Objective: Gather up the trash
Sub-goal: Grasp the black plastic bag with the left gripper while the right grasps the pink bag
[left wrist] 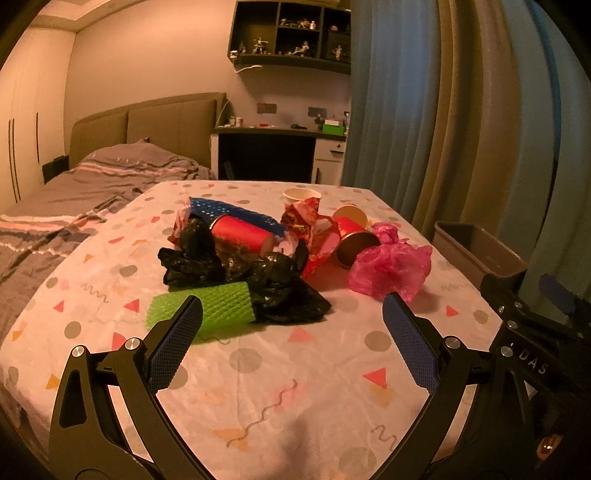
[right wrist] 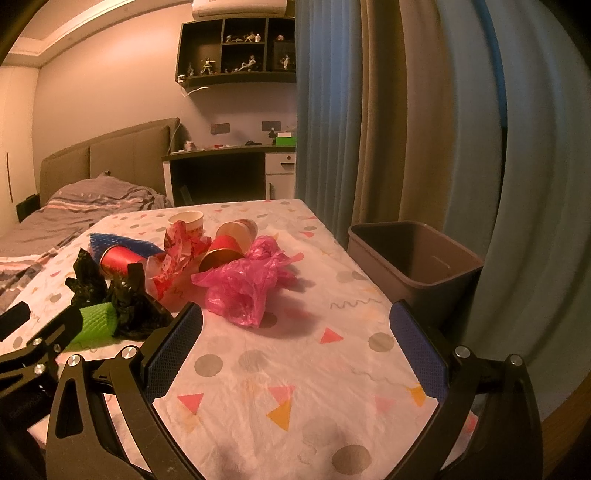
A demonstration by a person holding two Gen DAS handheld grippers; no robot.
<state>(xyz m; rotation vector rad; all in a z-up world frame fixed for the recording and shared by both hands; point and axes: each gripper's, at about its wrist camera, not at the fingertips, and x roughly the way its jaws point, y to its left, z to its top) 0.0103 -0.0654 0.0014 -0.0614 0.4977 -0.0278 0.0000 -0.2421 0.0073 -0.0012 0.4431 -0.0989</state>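
Note:
A heap of trash lies on the patterned tablecloth: a green foam net, a crumpled black bag, a red tube, a blue foam net, red wrapping, paper cups and a pink plastic bag. My left gripper is open and empty, just short of the green net and black bag. My right gripper is open and empty, in front of the pink bag. A grey bin stands beside the table's right edge.
A bed lies to the left of the table. Blue and beige curtains hang on the right behind the bin. A desk and wall shelves stand at the back. A white cup stands at the heap's far side.

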